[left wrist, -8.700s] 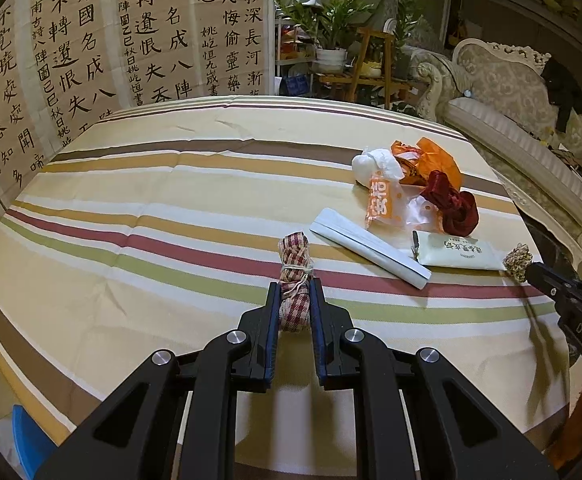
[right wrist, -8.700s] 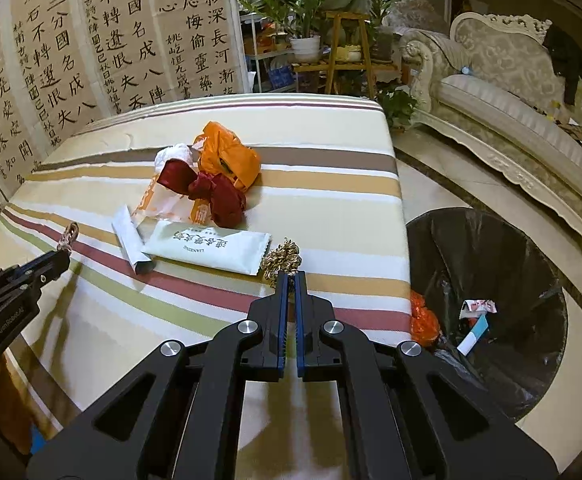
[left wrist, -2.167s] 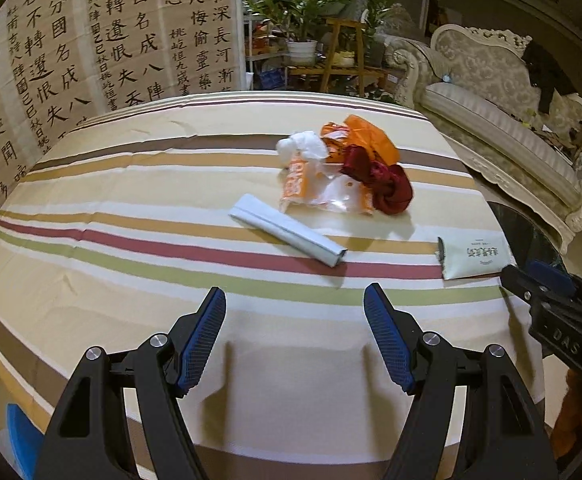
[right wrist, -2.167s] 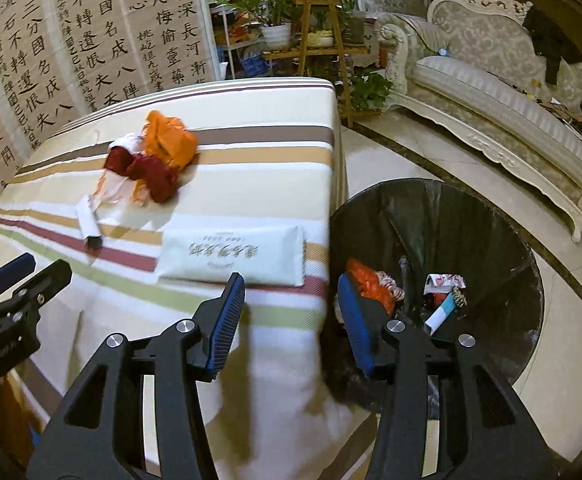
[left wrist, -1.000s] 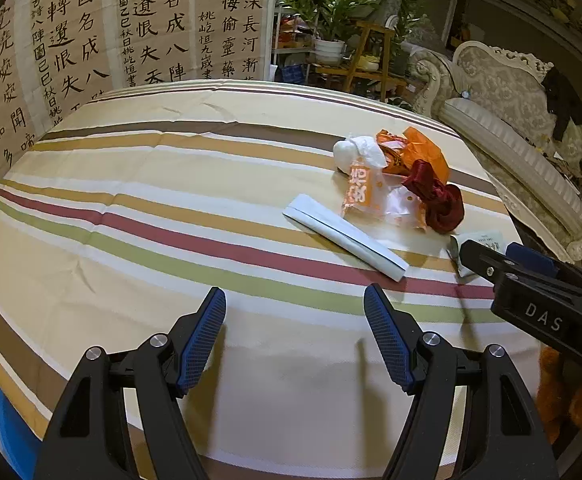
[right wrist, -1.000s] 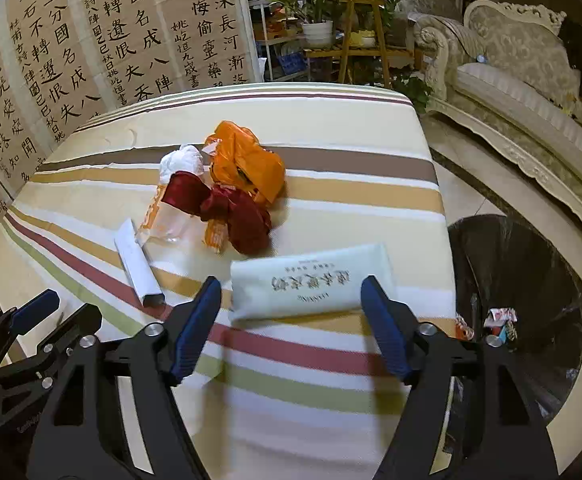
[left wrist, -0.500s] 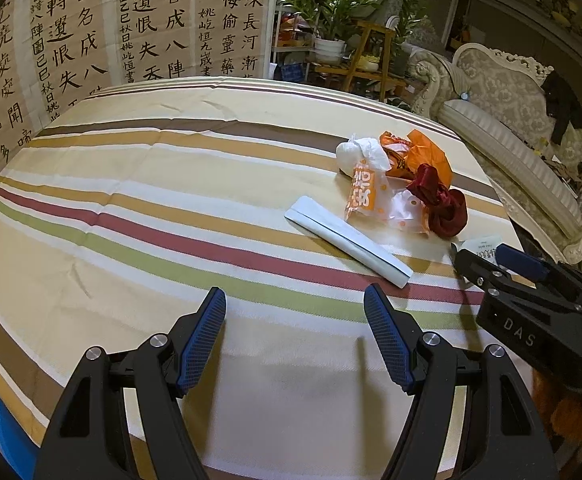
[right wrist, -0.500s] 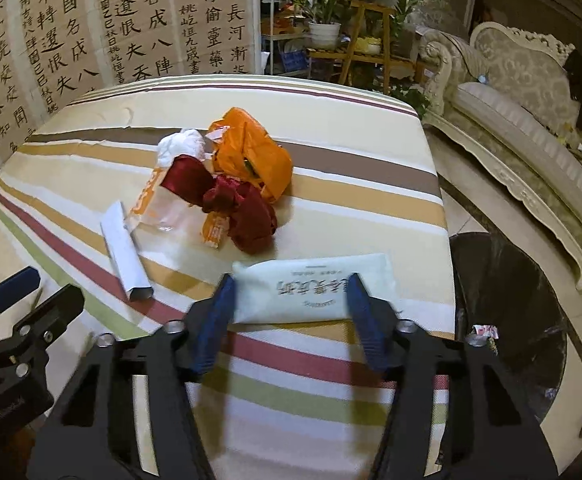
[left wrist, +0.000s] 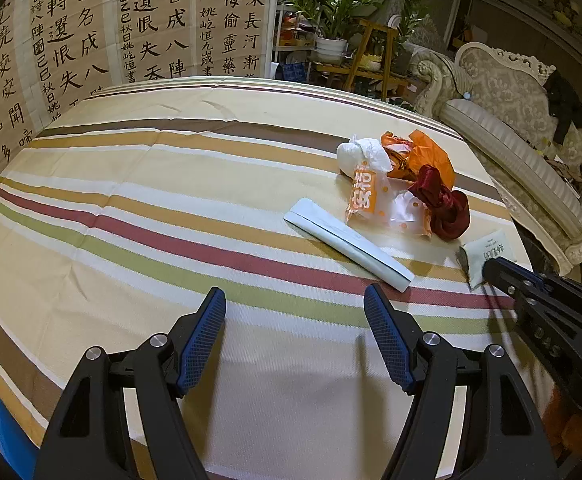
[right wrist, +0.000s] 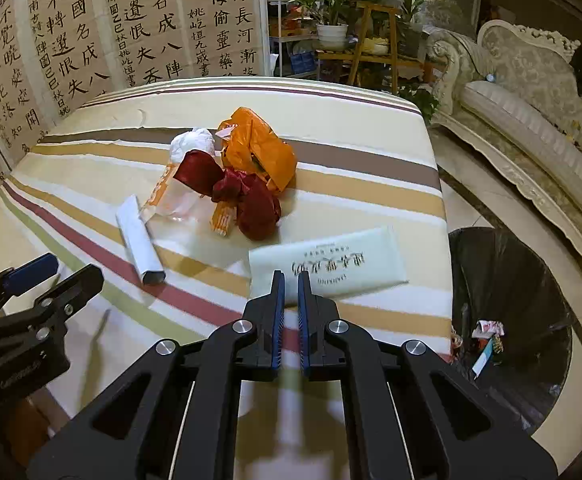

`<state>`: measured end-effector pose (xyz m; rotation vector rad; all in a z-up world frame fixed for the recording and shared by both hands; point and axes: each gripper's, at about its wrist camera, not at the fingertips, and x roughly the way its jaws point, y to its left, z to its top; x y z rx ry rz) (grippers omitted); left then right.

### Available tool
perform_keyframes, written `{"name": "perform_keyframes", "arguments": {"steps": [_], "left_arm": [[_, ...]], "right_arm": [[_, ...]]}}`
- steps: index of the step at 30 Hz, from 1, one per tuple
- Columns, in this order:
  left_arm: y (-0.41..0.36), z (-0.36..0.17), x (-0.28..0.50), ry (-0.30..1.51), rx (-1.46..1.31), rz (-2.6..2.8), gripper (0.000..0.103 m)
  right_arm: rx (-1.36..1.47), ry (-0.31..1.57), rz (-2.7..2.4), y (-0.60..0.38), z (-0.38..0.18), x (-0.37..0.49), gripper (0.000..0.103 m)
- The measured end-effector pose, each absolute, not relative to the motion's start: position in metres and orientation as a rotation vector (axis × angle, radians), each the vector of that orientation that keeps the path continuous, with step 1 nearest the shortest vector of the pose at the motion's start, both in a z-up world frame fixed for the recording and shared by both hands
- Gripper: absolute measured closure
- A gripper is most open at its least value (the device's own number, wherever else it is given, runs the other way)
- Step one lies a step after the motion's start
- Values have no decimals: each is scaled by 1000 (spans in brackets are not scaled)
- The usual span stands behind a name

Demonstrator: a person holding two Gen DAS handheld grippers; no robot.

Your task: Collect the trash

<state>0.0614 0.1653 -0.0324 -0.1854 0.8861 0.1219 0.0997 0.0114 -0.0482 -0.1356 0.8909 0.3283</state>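
Currently, left wrist view: left gripper (left wrist: 295,300) is sitting wide, nothing between its blue-padded fingers (left wrist: 203,336), hovering over the striped tablecloth (left wrist: 131,208). Ahead, a flattened white paper sleeve (left wrist: 347,242) is lying on the cloth; past it, a clear bag with orange printed characters (left wrist: 365,196), a crumpled white wad (left wrist: 357,154), an orange plastic bag (left wrist: 427,156) and a dark red satin bundle (left wrist: 445,208) are piling together. Right gripper (left wrist: 491,270), marked "DAS", is pinching the pale green printed sachet (left wrist: 487,250) at the table's right edge.

Right wrist view: right gripper (right wrist: 289,280) is closing narrow on the near edge of the pale green sachet (right wrist: 331,268); print is showing upside down, "LANJINING" or similar, not fully legible. Black-lined trash bin (right wrist: 507,280) is standing on the floor just right of the table, scraps inside. Calligraphy screen (right wrist: 111,24) is standing behind the table.
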Motion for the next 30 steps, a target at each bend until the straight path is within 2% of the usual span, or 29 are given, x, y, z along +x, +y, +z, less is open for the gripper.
{"name": "perform_keyframes", "arguments": {"steps": [4,21,24,29,30], "left_arm": [[165,-32,61,886,-188,121,33],[174,-30,64,879,-204,139,33],[175,-31,65,885,-208,138,33],[175,-31,65,886,-212,138,33],[176,-32,65,887,-214,138,33]], "right_arm": [[-75,863,306,-4,-40,93,85],[-155,896,180,-15,-56,130,85],[-151,895,196,-13,-56,138,79],[-118,892,195,-11,-51,141,76],[-103,887,200,-10,-48,139,70]]}}
